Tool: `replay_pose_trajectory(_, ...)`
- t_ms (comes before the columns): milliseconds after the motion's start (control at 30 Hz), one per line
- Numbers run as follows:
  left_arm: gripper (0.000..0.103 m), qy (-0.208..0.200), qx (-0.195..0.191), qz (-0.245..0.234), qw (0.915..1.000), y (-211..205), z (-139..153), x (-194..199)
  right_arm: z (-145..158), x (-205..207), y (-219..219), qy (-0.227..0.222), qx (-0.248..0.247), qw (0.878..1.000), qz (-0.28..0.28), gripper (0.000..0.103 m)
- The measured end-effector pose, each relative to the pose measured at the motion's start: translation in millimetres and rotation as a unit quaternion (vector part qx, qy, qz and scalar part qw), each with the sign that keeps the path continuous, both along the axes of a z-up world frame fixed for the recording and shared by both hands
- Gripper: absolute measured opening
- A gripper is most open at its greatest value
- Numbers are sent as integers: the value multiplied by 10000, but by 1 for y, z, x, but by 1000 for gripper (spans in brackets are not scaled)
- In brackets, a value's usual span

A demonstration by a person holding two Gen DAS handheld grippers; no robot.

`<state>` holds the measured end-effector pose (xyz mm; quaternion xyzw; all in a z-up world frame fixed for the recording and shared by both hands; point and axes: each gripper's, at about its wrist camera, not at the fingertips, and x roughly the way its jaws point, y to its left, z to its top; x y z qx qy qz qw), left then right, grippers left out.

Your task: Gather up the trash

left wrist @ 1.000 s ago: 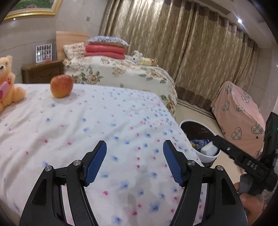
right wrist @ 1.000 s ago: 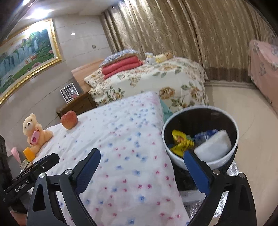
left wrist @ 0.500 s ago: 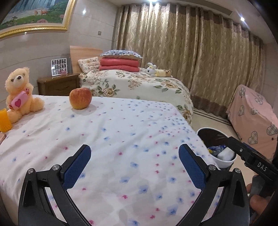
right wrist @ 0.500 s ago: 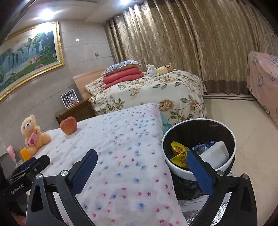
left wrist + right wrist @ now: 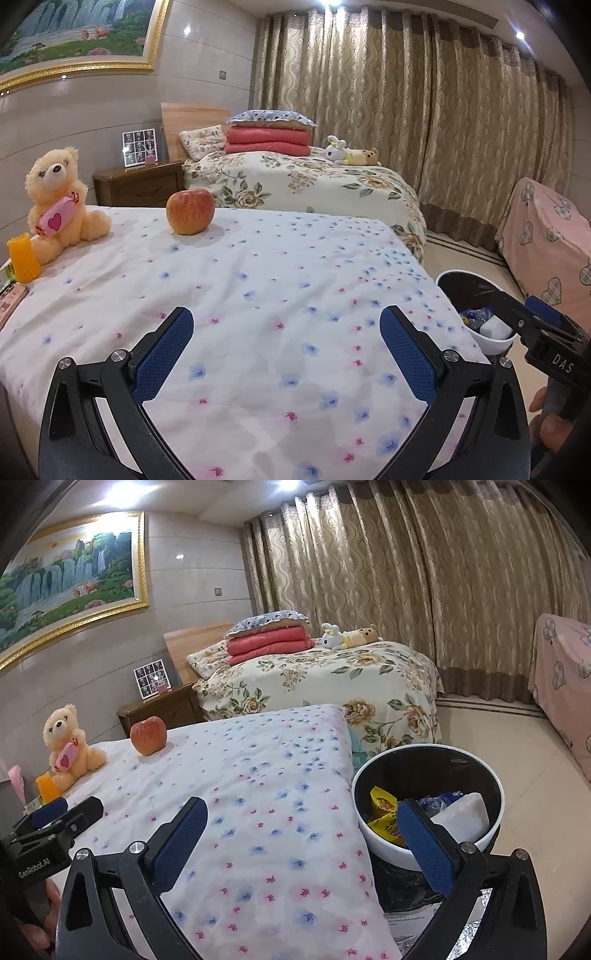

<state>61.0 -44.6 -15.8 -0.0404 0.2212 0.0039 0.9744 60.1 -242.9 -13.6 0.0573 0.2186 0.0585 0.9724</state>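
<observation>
A round trash bin [image 5: 495, 834] with a white rim and black liner stands on the floor at the right side of the near bed [image 5: 258, 775]. Inside lie a yellow wrapper [image 5: 382, 806], blue plastic and a white crumpled piece [image 5: 465, 814]. The bin [image 5: 495, 341] also shows at the right of the left wrist view. My left gripper [image 5: 286, 325] hovers over the flowered bedsheet [image 5: 258, 280], open wide and empty. My right gripper [image 5: 301, 810] is open and empty too, straddling the bed's edge and the bin's near rim.
On the near bed sit an apple [image 5: 190, 211], a cream teddy bear [image 5: 55, 199] and an orange item [image 5: 23, 260] at the far left. A second bed [image 5: 303, 188] with pillows, a nightstand [image 5: 140, 182], curtains and a pink-covered piece of furniture [image 5: 546, 243] stand behind.
The left gripper's jaws opened from half spread to fully wide. Both views tilted upward, so the beds and the bin sit lower in frame.
</observation>
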Motion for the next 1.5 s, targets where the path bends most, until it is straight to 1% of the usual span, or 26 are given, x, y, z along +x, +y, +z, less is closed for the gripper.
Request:
replay_pose_trajectory(200,103,4,49,-1,10000,-2,0,0,1,-1,4,-41,-90,9999,36,103)
replay_pose_trajectory(467,103,6,37,-3,10000,-1,1,-1,0,0,3,28,-63,10000,-11,103)
replay_pose_trajectory(1500,103,-111,113,79,9998,0,3,-4,-2,0,4,16,-168,9998,-90,103)
